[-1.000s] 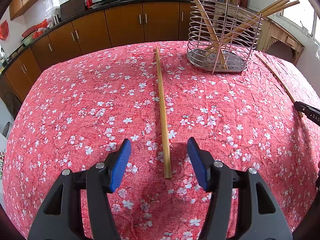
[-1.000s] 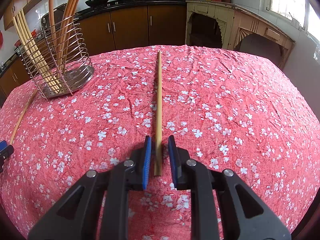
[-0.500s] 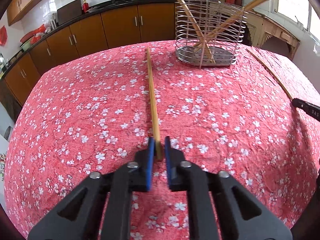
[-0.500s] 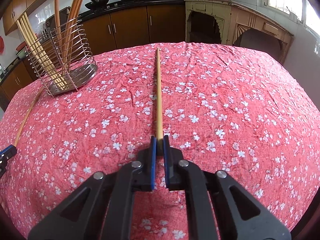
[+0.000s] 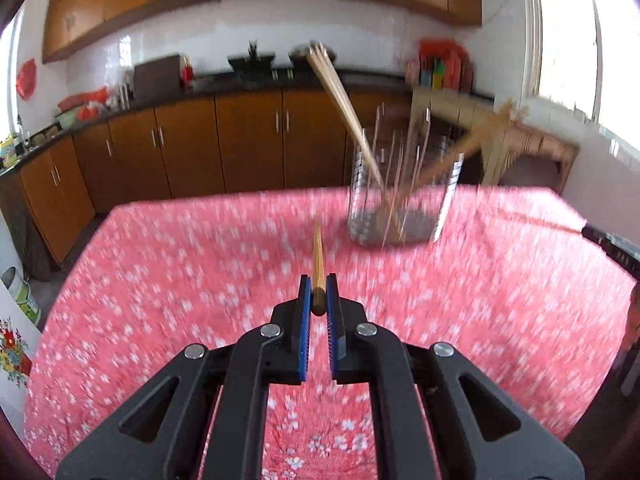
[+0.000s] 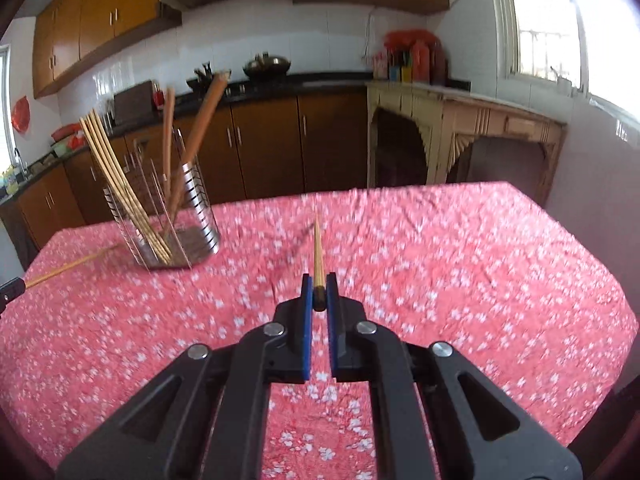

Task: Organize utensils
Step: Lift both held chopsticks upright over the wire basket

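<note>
My left gripper point(image 5: 318, 289) is shut on the near end of a wooden chopstick point(image 5: 318, 252), lifted off the red flowered tablecloth point(image 5: 168, 280) and pointing away. My right gripper point(image 6: 319, 286) is shut on the near end of a second chopstick point(image 6: 318, 248), likewise raised. A wire utensil holder point(image 5: 400, 196) with several chopsticks leaning in it stands at the far right in the left wrist view. The holder point(image 6: 168, 216) shows at the far left in the right wrist view. The other gripper's tip point(image 5: 608, 240) shows at the right edge, and the other gripper's tip point(image 6: 10, 290) at the left edge.
Brown kitchen cabinets point(image 5: 180, 152) and a dark counter with pots run behind the table. A pale wooden side table point(image 6: 460, 132) stands at the back right. The view is blurred by motion.
Both grippers closed on their chopsticks, then rose and tilted up, lifting the sticks off the cloth. The wall cabinets have come into view.
</note>
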The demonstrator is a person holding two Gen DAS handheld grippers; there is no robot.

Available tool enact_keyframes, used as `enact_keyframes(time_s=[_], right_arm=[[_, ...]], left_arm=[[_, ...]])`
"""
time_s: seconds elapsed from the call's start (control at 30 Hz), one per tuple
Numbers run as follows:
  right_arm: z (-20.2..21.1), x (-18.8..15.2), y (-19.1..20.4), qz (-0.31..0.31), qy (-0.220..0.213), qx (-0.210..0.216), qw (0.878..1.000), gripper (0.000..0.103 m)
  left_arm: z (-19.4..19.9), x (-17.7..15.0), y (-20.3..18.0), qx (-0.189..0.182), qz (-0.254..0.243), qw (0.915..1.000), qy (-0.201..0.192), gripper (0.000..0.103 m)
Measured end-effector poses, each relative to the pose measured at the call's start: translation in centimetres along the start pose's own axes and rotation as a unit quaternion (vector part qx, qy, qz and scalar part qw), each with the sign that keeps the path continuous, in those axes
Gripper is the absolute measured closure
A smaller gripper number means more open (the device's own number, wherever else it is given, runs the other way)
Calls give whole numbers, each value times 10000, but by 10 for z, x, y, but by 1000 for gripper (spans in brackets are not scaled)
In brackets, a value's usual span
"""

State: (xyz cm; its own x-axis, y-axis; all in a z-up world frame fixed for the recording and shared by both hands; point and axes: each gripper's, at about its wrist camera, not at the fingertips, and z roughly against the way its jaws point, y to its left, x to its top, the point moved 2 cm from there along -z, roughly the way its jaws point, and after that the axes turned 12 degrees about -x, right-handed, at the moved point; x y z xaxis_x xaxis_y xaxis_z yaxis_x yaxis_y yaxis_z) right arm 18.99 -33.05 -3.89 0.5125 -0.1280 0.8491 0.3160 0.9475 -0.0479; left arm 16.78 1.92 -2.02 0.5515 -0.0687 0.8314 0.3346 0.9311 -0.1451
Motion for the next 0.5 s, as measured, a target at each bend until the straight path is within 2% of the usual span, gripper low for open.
enact_keyframes(time_s=[0.13, 0.2, 0.37, 0.5], right_arm=[[21, 24, -4, -181, -439, 128, 9988, 96], [28, 35, -5, -248, -615, 184, 9976, 96], [45, 65, -4, -385, -1014, 310, 9936, 96], [56, 83, -2, -491, -1153, 506, 9908, 96]], left_arm=[[23, 26, 2, 85, 46, 9982, -591, 96], [26, 38, 4, 149, 73, 9971, -744, 96], [33, 57, 13, 223, 224, 9948, -972, 96], [38, 71, 17, 245, 303, 9930, -1118, 96]])
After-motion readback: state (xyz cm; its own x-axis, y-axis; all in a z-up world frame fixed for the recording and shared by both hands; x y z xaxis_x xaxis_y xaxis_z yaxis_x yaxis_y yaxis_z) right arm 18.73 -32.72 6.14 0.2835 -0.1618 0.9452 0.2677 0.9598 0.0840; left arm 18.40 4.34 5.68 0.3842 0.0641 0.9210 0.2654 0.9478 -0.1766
